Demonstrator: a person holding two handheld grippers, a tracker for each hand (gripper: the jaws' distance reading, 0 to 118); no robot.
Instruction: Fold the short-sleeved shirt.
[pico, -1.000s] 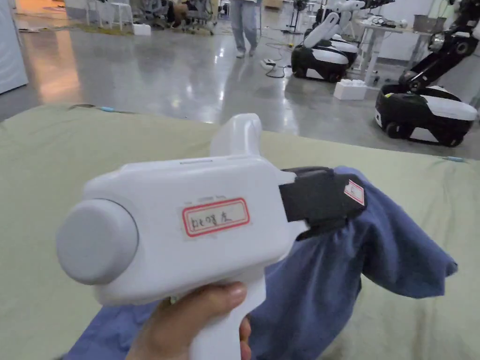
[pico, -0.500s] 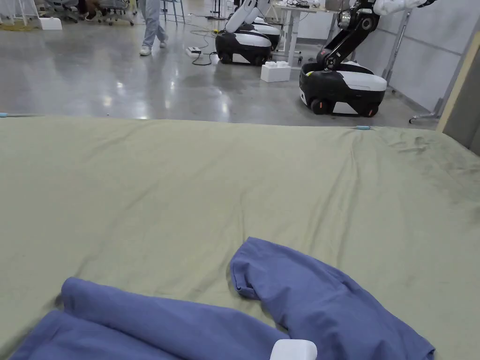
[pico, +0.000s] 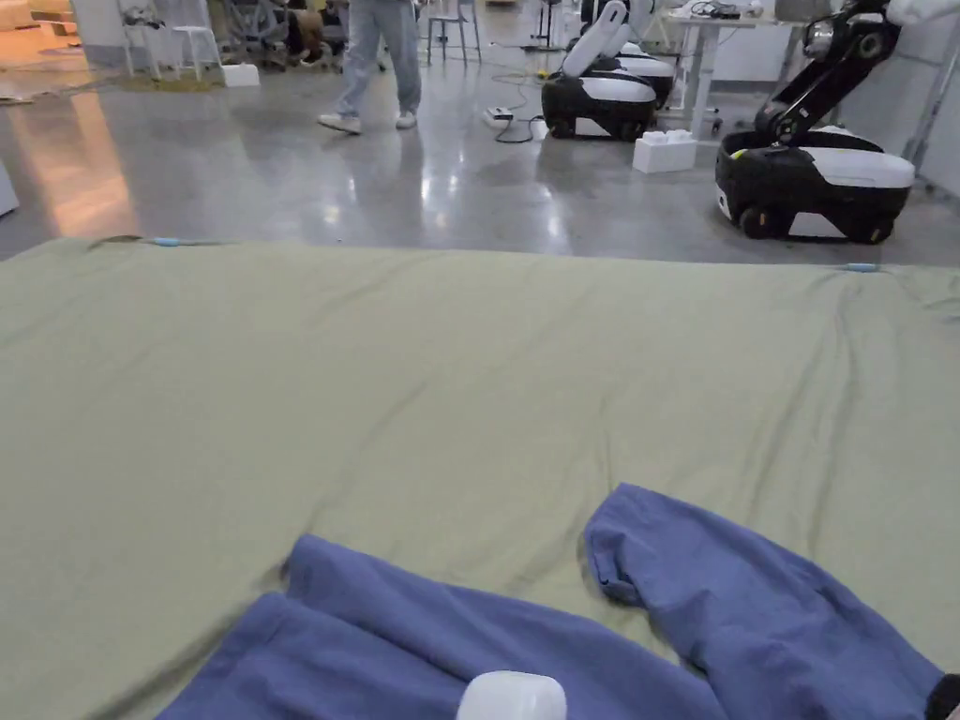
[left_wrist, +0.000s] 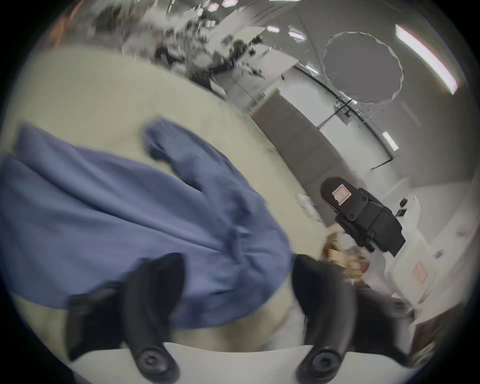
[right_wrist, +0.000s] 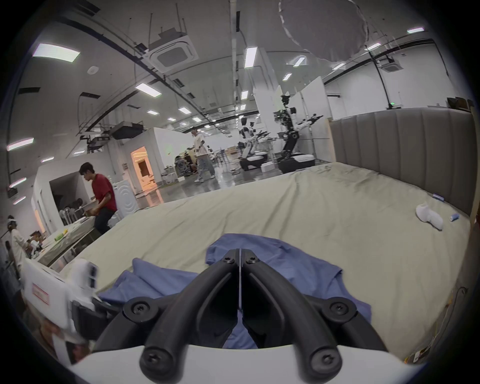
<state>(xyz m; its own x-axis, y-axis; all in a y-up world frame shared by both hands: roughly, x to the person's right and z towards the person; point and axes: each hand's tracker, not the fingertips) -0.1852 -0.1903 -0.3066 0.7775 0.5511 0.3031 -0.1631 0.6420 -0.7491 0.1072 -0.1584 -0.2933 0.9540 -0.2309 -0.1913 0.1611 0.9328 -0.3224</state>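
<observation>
The blue short-sleeved shirt (pico: 525, 637) is seen bunched and unfolded near the bed's (pico: 375, 375) near edge, so folding has seemingly barely begun, with the left gripper (left_wrist: 233, 280) spread open and the right gripper (right_wrist: 240, 256) closed empty above it.

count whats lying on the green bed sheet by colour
Blue: 2, a crumpled blue short-sleeved shirt and a small blue cylinder near the headboard.
White: 1, a white sock-like cloth.
Total: 3 things on the pale green bed sheet.
</observation>
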